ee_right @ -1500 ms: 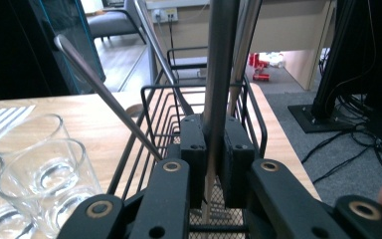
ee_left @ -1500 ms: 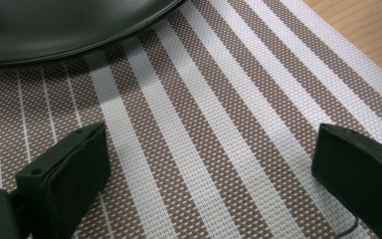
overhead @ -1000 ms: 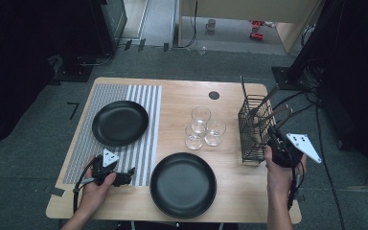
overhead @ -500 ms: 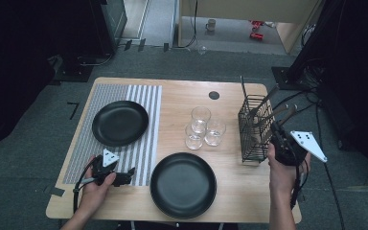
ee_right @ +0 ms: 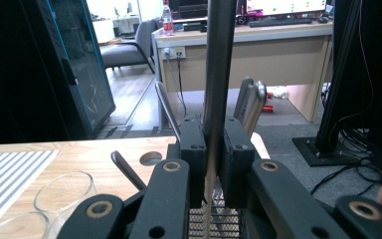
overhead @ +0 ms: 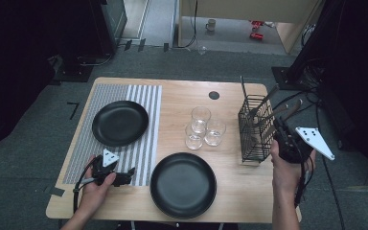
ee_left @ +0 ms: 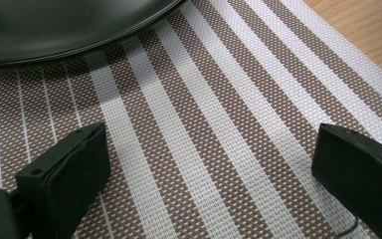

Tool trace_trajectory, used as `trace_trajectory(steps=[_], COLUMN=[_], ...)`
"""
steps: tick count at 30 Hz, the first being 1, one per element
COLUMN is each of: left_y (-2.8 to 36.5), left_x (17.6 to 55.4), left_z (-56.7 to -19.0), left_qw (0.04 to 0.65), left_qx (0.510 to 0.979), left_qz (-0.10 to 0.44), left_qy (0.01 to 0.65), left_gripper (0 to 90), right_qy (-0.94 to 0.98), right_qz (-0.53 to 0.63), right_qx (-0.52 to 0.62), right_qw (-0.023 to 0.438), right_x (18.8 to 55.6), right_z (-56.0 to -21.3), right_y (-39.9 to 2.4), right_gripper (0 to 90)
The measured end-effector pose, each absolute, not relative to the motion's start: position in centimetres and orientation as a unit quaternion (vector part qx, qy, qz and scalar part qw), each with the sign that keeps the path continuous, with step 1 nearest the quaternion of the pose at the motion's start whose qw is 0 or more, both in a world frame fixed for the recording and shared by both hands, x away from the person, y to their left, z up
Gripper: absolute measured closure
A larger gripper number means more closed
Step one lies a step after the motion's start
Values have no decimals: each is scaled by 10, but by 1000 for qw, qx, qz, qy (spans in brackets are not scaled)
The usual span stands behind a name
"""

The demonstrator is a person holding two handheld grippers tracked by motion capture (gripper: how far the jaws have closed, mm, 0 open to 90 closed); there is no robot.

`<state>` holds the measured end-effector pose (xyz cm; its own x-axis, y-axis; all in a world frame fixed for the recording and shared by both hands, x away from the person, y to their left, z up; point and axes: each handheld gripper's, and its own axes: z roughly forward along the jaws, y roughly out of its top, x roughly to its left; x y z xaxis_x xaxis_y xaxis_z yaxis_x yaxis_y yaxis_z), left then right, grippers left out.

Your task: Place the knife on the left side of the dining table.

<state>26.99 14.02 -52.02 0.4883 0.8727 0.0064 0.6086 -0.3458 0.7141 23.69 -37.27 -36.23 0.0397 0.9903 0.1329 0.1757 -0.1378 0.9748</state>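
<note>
My right gripper point(overhead: 280, 130) hangs beside the black wire cutlery basket point(overhead: 254, 128) at the table's right edge. In the right gripper view its jaws point(ee_right: 213, 144) are shut on the upright metal handle of a utensil point(ee_right: 215, 74), whose lower end hangs over the basket's mesh point(ee_right: 229, 221). More utensil handles point(ee_right: 251, 102) lean in the basket. My left gripper point(overhead: 123, 177) lies low on the near edge of the striped placemat point(overhead: 143, 103). It stands open point(ee_left: 209, 169) with only the woven mat point(ee_left: 219, 114) between the jaws.
A black plate point(overhead: 120, 123) sits on the placemat, its rim point(ee_left: 79, 45) just ahead of my left gripper. A second black plate point(overhead: 183, 184) lies on the bare wood at front centre. Three clear glasses point(overhead: 201, 128) stand left of the basket.
My right gripper has risen a little beside the basket with the utensil in its jaws. The left gripper has stayed where it was.
</note>
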Motion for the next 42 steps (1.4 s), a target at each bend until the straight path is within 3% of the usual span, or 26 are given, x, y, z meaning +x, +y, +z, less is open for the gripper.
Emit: trace_trajectory(steps=[42], left_y=[139], left_x=[269], left_z=[-520], left_qw=[331], left_qx=[793], left_qz=[200], left_qy=[471], left_gripper=[14], right_qy=[516], right_qz=[516], right_qx=[548], right_qw=[408], right_x=[231], right_z=[-331], right_y=[-344], right_gripper=[834])
